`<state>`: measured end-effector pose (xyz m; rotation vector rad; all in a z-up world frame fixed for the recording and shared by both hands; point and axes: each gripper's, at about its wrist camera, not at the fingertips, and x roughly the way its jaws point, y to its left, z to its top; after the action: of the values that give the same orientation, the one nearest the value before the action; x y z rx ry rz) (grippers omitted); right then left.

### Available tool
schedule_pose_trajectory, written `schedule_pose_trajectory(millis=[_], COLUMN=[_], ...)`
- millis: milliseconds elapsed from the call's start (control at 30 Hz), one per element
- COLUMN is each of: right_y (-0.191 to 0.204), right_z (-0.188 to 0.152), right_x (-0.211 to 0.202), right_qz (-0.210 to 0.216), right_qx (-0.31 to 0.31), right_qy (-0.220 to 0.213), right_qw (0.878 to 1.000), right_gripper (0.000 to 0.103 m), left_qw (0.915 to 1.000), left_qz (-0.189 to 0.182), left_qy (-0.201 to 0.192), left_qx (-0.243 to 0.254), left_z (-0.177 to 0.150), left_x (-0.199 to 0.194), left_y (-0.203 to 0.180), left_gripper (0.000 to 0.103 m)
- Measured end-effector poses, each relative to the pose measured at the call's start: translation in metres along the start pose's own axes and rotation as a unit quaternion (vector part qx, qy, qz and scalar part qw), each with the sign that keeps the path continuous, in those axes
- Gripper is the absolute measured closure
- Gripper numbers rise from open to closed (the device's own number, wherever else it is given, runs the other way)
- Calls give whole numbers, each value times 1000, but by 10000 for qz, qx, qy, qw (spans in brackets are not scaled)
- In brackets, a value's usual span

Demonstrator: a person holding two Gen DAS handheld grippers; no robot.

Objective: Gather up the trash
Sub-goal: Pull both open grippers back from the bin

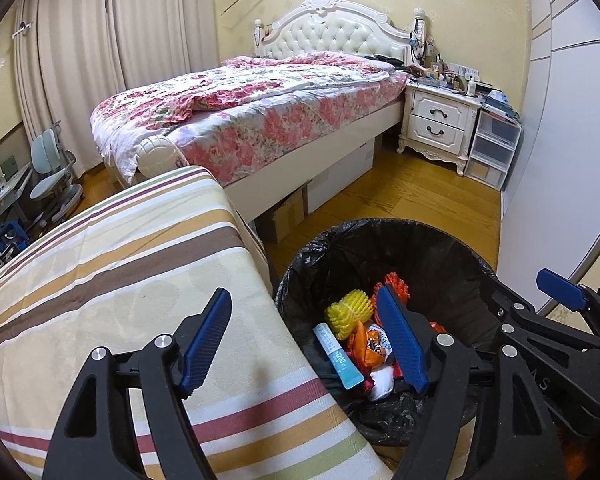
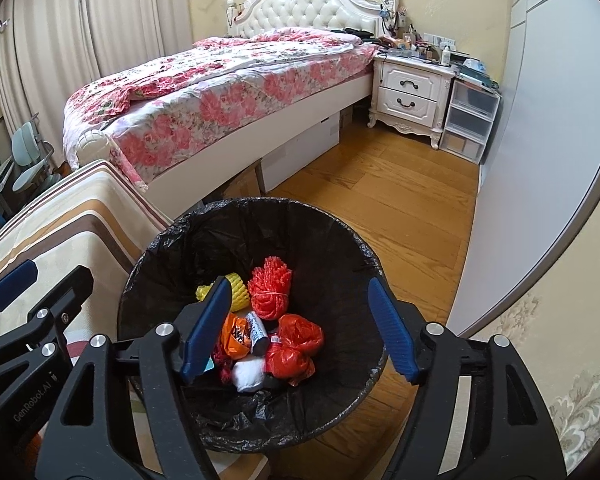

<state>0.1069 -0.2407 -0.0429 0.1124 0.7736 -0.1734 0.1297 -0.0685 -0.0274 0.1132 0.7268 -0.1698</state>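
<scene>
Since both of your tools hang open and empty over the bin (image 2: 256,240), the trash you have is already inside it. In the right wrist view the right tool (image 2: 300,330) sits low centre with its jaws spread wide above the bin's mouth; in the left wrist view the left tool (image 1: 306,344) straddles the edge between the striped cover (image 1: 120,280) at left and the bin at lower right, jaws just as wide.

Everything in the pile looks light and soft. The red net (image 2: 270,288) and yellow net (image 1: 346,314) are springy foam mesh: they should crush under a pinch and bounce back, so take them across the middle. The red bag (image 2: 296,350) is thin knotted plastic, slippery and loose; I would grip it at a bunched fold. The blue tube (image 1: 338,356) lies against the bin's left wall and looks the stiffest piece; close across its width. The orange wrapper (image 2: 236,336) and white wad (image 2: 248,376) are crumpled and will give.

The liner (image 2: 168,236) is flimsy film folded over the rim; if you lift it, gather a fold at the rim, not the taut part, which could tear.

No loose trash shows on the floor (image 2: 380,208) or the cover.
</scene>
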Motion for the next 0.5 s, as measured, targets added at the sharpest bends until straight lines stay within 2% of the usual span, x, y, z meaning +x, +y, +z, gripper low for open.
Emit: schedule_pose_trajectory(millis=[300,500], right_y=[5,10], right_z=[-8,-13], right_x=[-30,-50], right_qz=[-138,-156], right_qx=[-57,-98], right_qy=[-246,-366], right_qw=[9996,9992], right_gripper=[18,15], left_qw=[9994,9989], left_qz=[191,232], left_qy=[-298,-385], left_qx=[-58,-157], left_z=[-7,-14], left_x=[-31,-51], left_y=[10,22], left_gripper=[23,22])
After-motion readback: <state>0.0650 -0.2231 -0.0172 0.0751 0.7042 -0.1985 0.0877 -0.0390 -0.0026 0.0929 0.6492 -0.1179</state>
